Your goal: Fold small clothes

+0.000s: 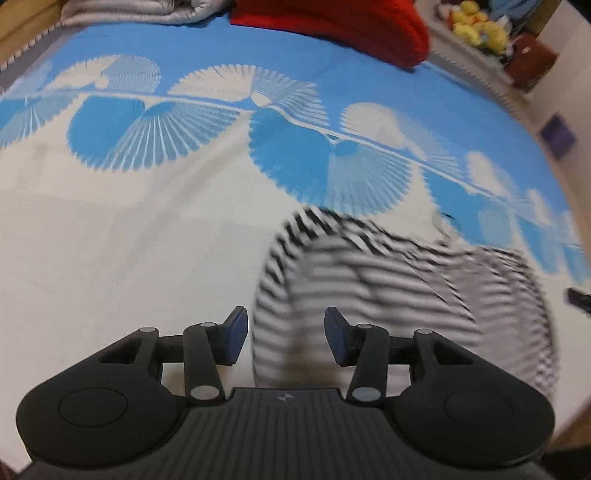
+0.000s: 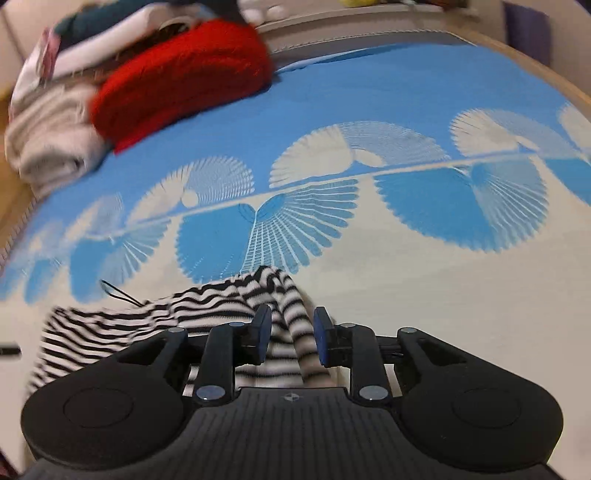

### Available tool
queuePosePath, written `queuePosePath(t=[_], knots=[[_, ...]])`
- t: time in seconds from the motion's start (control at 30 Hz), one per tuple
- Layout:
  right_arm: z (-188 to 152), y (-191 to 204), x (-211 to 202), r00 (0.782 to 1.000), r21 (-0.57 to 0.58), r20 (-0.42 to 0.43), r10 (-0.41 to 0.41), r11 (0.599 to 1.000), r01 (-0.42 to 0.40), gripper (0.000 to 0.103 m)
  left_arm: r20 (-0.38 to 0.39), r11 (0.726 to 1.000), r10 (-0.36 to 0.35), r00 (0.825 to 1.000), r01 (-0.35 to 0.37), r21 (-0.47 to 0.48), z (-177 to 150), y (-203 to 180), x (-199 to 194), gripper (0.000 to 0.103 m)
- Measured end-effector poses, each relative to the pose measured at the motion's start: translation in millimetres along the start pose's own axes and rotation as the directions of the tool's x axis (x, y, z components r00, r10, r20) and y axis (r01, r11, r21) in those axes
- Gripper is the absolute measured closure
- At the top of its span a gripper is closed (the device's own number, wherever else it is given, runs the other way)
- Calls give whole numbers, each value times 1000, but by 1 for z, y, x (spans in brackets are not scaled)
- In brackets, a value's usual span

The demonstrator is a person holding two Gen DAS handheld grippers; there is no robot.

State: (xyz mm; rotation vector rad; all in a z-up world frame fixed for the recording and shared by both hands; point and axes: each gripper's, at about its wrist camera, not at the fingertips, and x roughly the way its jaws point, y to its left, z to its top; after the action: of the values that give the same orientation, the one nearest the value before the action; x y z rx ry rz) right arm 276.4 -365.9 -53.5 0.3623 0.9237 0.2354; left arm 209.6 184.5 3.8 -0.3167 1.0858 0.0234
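A small black-and-white striped garment [image 1: 369, 295] lies crumpled on the bed, blurred in the left wrist view. My left gripper [image 1: 286, 334] hovers over its left edge with the jaws wide apart, and the pads touch nothing. In the right wrist view the striped garment [image 2: 207, 306] spreads to the left. A bunched fold of it runs up between the blue pads of my right gripper [image 2: 291, 334]. Those jaws stand partly apart and the pads do not squeeze the cloth.
The bed sheet [image 1: 110, 221] [image 2: 443, 277] is cream near me and blue with fan patterns farther off. At the far side lie a red fuzzy garment [image 1: 332, 26] [image 2: 184, 81] and a pile of pale folded clothes [image 2: 48, 140]. Yellow plush toys [image 1: 480, 26] sit beyond the bed.
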Motion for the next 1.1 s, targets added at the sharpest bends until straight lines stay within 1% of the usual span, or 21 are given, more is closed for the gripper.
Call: queuePosePath(t=[0.13, 0.2, 0.27, 0.3, 0.37, 0.43, 0.5, 0.53, 0.57, 0.6, 0.63, 0.67, 0.7, 0.73, 0.77, 0.83, 0.87, 0.93, 1.0, 1.03, 1.1], knots=[[-37, -20, -27, 995, 59, -92, 24, 998, -19, 66, -51, 985, -122, 991, 115, -129, -48, 26, -15, 52], [-63, -24, -28, 991, 63, -135, 8, 998, 0, 64, -93, 974, -143, 985, 123, -191, -71, 38, -3, 54], [-81, -32, -20, 982, 95, -189, 15, 996, 3, 64, -195, 966, -137, 971, 88, -242, -85, 45, 13, 60], [-88, -35, -15, 973, 115, -228, 24, 993, 3, 64, -201, 967, -120, 972, 69, -244, -86, 46, 17, 60], [-93, -35, -14, 973, 117, -229, 12, 993, 15, 64, -194, 971, -132, 972, 88, -222, -84, 41, 20, 59], [-97, -33, -13, 974, 103, -227, 8, 995, 16, 63, -229, 967, -166, 959, 113, -227, -85, 38, 30, 59], [-99, -33, -10, 971, 101, -240, -3, 994, 28, 63, -269, 977, -129, 954, 77, -197, -87, 35, 41, 60], [-100, -35, -10, 970, 103, -243, -3, 994, 28, 63, -284, 982, -105, 953, 55, -178, -88, 33, 46, 63], [-100, -35, -9, 970, 106, -244, -2, 994, 29, 63, -298, 986, -94, 950, 46, -162, -90, 31, 50, 79], [-98, -36, -10, 970, 112, -243, -1, 993, 29, 63, -310, 988, -95, 946, 53, -143, -91, 28, 52, 90], [-99, -36, -11, 970, 119, -243, 2, 992, 28, 63, -309, 991, -87, 947, 52, -121, -92, 26, 53, 101], [-99, -38, -11, 970, 123, -242, 7, 992, 24, 68, -289, 994, -74, 954, 45, -103, -91, 26, 49, 102], [-99, -37, -13, 971, 124, -237, 22, 992, 8, 85, -259, 993, -80, 962, 54, -106, -90, 28, 42, 102], [-98, -38, -17, 974, 124, -224, 33, 992, -5, 93, -204, 989, -106, 973, 82, -126, -86, 31, 30, 102], [-96, -39, -24, 980, 130, -194, 48, 991, -22, 94, -129, 982, -138, 982, 118, -148, -83, 36, 14, 102], [-90, -45, -44, 988, 197, -101, 115, 976, -93, 95, -14, 966, -189, 982, 183, -180, -83, 49, -15, 102], [-88, -51, -56, 987, 230, -48, 154, 963, -140, 96, 9, 974, -164, 986, 163, -159, -86, 52, -24, 102], [-89, -57, -64, 990, 219, -40, 136, 968, -124, 96, -36, 987, -101, 994, 96, -126, -94, 53, -23, 102], [-99, -63, -47, 984, 216, -167, 69, 976, -32, 96, -149, 995, -62, 987, 50, -84, -100, 51, -4, 102], [-103, -63, -37, 973, 196, -229, 37, 981, 8, 96, -227, 999, -23, 974, 16, -33, -105, 46, 10, 102], [-109, -54, -22, 952, 103, -304, -22, 993, 56, 96, -308, 997, 62, 949, -47, 57, -112, 37, 24, 103]])
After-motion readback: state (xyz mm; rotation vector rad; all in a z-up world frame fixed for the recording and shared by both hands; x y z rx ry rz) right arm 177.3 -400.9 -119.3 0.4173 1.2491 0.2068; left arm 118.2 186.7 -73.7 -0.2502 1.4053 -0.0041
